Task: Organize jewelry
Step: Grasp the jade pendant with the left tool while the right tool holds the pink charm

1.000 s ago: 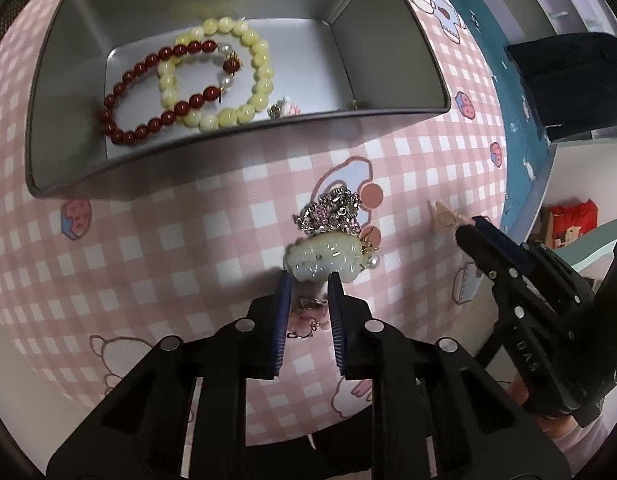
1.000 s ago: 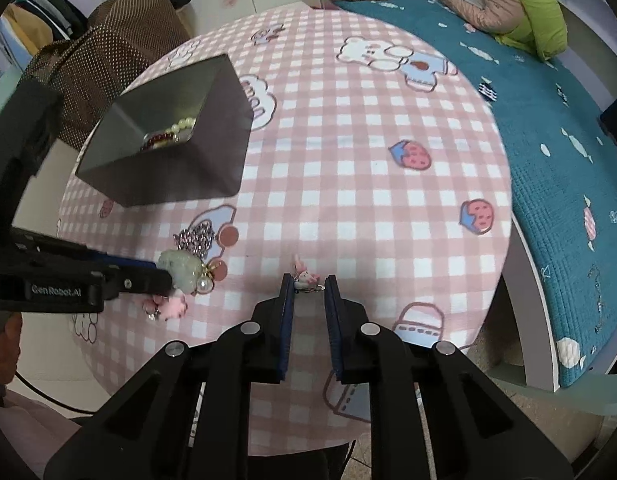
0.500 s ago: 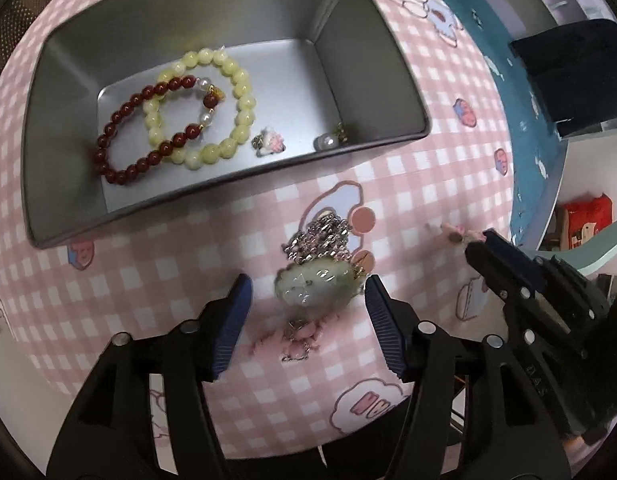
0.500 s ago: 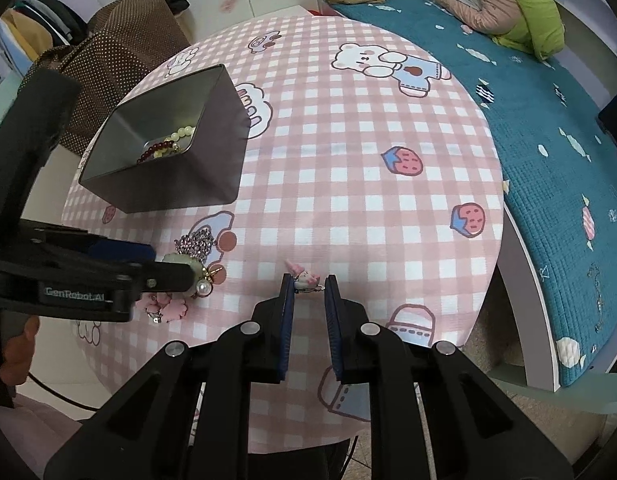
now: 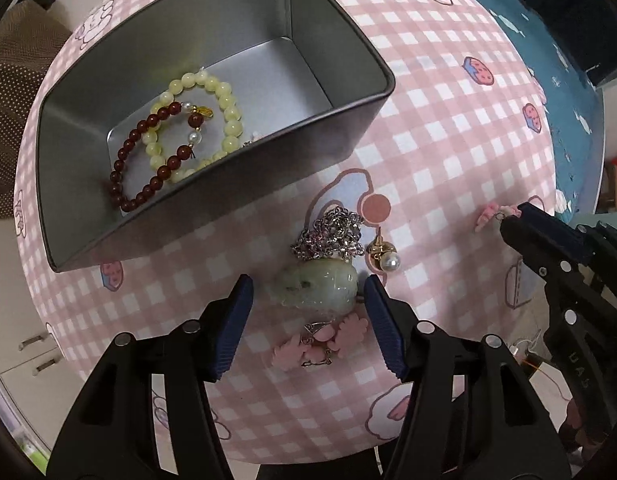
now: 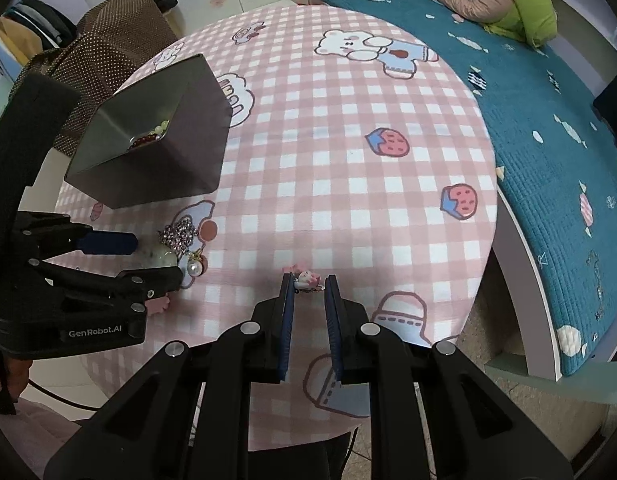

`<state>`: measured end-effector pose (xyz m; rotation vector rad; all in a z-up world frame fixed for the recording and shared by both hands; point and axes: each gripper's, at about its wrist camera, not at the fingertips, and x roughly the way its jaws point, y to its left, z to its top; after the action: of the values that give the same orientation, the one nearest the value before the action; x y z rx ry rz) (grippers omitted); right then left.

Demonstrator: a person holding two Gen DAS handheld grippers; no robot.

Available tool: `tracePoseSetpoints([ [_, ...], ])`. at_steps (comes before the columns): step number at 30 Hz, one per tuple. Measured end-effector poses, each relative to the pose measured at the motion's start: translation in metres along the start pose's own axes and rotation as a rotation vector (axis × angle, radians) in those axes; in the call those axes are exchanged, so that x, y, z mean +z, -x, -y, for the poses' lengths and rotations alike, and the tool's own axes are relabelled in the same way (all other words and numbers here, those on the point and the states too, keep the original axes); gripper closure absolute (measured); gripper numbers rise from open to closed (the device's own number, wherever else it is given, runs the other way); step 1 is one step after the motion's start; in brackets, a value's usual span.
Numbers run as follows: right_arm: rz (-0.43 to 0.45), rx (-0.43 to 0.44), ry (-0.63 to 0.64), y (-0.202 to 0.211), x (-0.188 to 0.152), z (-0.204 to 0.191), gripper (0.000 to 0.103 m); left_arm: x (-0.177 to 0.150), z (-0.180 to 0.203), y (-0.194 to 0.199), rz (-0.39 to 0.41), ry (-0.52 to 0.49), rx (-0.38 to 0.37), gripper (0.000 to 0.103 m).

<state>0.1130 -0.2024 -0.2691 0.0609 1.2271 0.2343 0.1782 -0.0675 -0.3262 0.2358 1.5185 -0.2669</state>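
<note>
The left gripper (image 5: 308, 312) stood half open, its jaws having just closed a little, straddling the pale green carved jade pendant (image 5: 320, 286) without touching it — long axis crosswise between the pads, silver chain (image 5: 332, 236) trailing toward the grey metal tin (image 5: 212, 196). The right gripper (image 6: 308, 286), farther off, pinched one small pink earring (image 6: 306, 278). In the tin lay two bead bracelets — one dark red (image 5: 148, 168), one pale yellow (image 5: 220, 116).
</note>
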Motion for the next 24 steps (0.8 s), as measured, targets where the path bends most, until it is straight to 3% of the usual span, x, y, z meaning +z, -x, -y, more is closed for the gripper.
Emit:
tracePoseSetpoints([
  [1,0.003,0.0,-0.002,0.001,0.0,0.0,0.089,0.0,-0.001,0.001,0.004,0.001,-0.002,0.06],
  [14,0.05,0.005,-0.007,0.011,0.005,-0.006,0.089,-0.007,-0.024,0.025,0.001,0.072,-0.097,0.061],
  [24,0.115,0.011,0.037,0.033,0.02,-0.022,0.089,-0.015,-0.043,0.076,0.111,0.084,-0.128,0.061],
])
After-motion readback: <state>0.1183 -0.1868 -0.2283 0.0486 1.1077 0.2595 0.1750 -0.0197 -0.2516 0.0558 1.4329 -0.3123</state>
